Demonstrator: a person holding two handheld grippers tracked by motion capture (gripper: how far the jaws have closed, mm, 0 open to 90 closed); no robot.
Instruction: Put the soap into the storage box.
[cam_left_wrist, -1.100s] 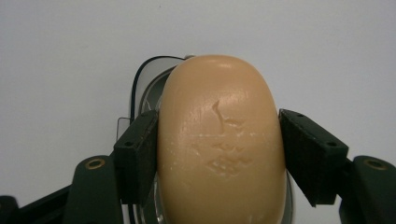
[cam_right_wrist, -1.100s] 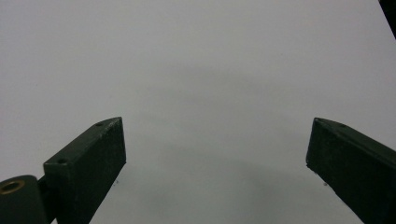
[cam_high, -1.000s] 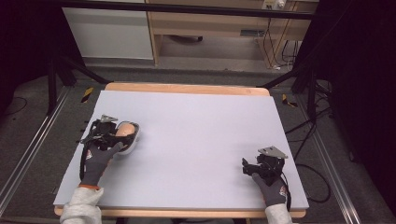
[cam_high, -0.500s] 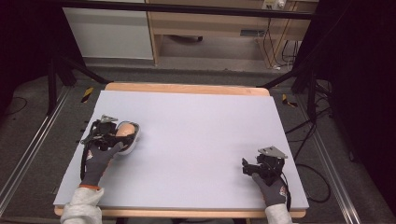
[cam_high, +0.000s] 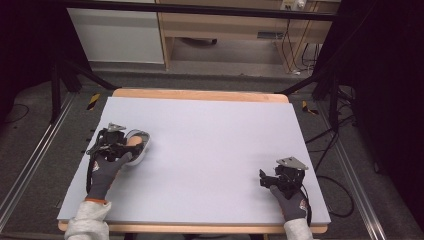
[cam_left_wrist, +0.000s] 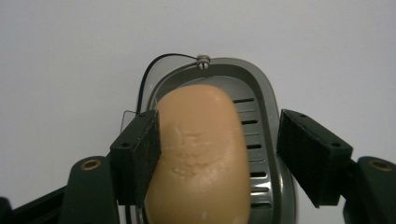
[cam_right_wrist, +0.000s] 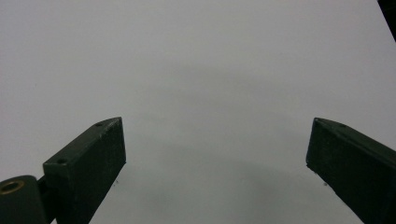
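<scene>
- High view: a pale grey table (cam_high: 215, 150) with a wooden edge stood on a dark floor. The person's left hand (cam_high: 107, 167), in a dark glove, held the left gripper (cam_high: 116, 145) near the table's left edge, right at a small grey soap dish (cam_high: 141, 150) with a peach-coloured bar of soap (cam_high: 132, 142) in it. The right hand (cam_high: 291, 200) held the right gripper (cam_high: 267, 179) near the front right corner, well apart from the dish, with a grey three-cornered plate (cam_high: 291, 163) on top of it.
- Left gripper view: the left gripper (cam_left_wrist: 219, 149) had its jaws spread on either side of the bar of soap (cam_left_wrist: 198, 154). One jaw touched, or nearly touched, the soap's side; the other stood clear of it, with a gap showing the slotted floor of the soap dish (cam_left_wrist: 261, 93). The soap lay in the dish, which rested on the table (cam_left_wrist: 70, 56). A thin dark wire (cam_left_wrist: 163, 58) ran to a small screw (cam_left_wrist: 202, 60) on the dish's far rim.
- Right gripper view: the right gripper (cam_right_wrist: 215, 154) was wide open, its jaws far apart over bare table (cam_right_wrist: 210, 70), holding nothing.
</scene>
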